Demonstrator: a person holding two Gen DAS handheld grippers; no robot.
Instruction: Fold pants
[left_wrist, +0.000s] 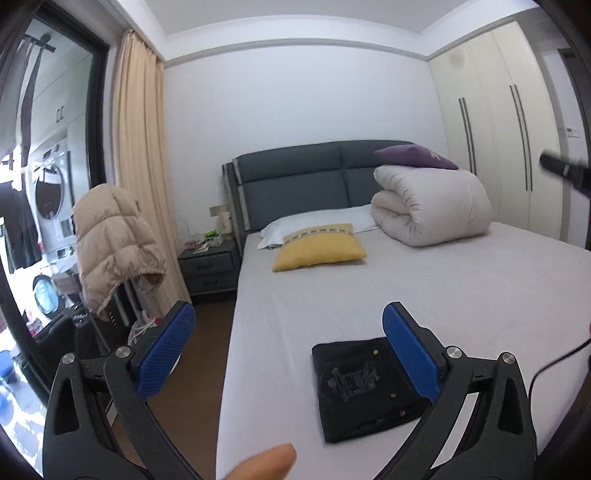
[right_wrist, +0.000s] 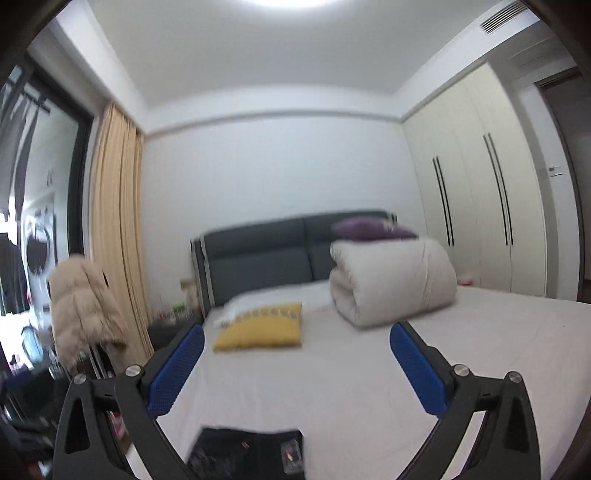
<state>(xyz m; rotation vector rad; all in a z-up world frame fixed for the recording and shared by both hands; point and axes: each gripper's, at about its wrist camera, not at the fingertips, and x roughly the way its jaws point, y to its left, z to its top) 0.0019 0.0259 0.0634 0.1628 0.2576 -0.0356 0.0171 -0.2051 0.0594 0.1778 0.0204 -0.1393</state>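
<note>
Black pants (left_wrist: 360, 391) lie folded into a compact rectangle on the white bed sheet (left_wrist: 424, 295), near the bed's front edge. My left gripper (left_wrist: 288, 347) is open and empty, raised above the bed with the pants below its right finger (left_wrist: 410, 354). In the right wrist view the pants (right_wrist: 247, 454) show at the bottom edge, blurred. My right gripper (right_wrist: 295, 365) is open and empty, held above the bed (right_wrist: 351, 369) behind the pants. Part of the right gripper's dark body (left_wrist: 565, 170) shows at the right edge of the left wrist view.
A yellow pillow (left_wrist: 319, 245), a white pillow (left_wrist: 314, 225), a rolled white duvet (left_wrist: 432, 203) with a purple cushion (left_wrist: 415, 155) lie near the grey headboard (left_wrist: 295, 184). A nightstand (left_wrist: 208, 266) and a beige jacket on a rack (left_wrist: 114, 247) stand left. Wardrobe (left_wrist: 498, 129) stands right.
</note>
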